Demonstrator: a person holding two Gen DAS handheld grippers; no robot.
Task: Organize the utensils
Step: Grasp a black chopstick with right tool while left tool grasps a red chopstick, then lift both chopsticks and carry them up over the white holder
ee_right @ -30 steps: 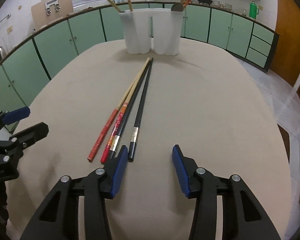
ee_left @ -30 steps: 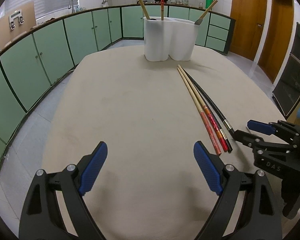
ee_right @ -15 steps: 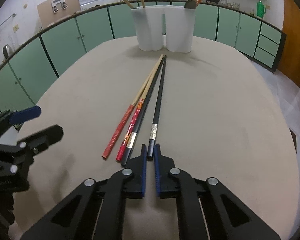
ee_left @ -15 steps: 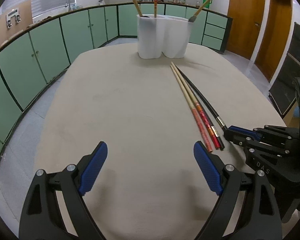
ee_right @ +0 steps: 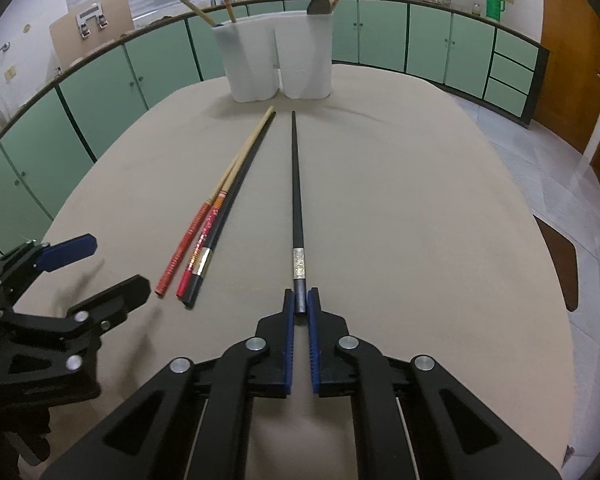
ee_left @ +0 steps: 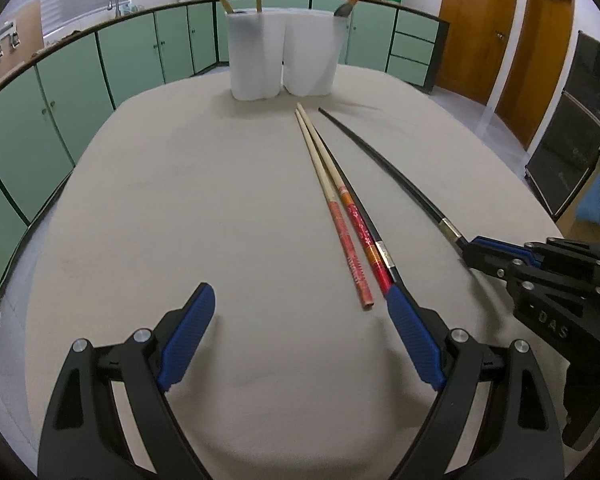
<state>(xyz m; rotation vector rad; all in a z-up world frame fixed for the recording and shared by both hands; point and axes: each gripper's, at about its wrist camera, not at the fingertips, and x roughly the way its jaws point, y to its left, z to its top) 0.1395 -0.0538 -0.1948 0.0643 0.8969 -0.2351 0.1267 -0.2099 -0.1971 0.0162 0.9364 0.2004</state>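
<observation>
My right gripper (ee_right: 300, 305) is shut on the near end of a black chopstick (ee_right: 296, 184) with a silver band, which points toward the white two-compartment holder (ee_right: 276, 60). To its left lie two red-ended wooden chopsticks (ee_right: 204, 224) and a second black chopstick (ee_right: 236, 188), side by side. In the left wrist view my left gripper (ee_left: 300, 296) stands open low over the table, its right finger beside the near ends of the red-ended chopsticks (ee_left: 340, 216). The held black chopstick (ee_left: 384, 164) and the right gripper (ee_left: 470, 246) are at the right.
The holder (ee_left: 280, 60) at the far side of the beige oval table (ee_left: 180, 200) has chopsticks in its left compartment and a spoon with chopsticks in the right. Green cabinets ring the room. Wooden doors (ee_left: 476, 28) stand at the right.
My right gripper has shut on the black chopstick's near end and drawn it to the right, away from the other three. My left gripper has moved closer to the red-ended chopsticks.
</observation>
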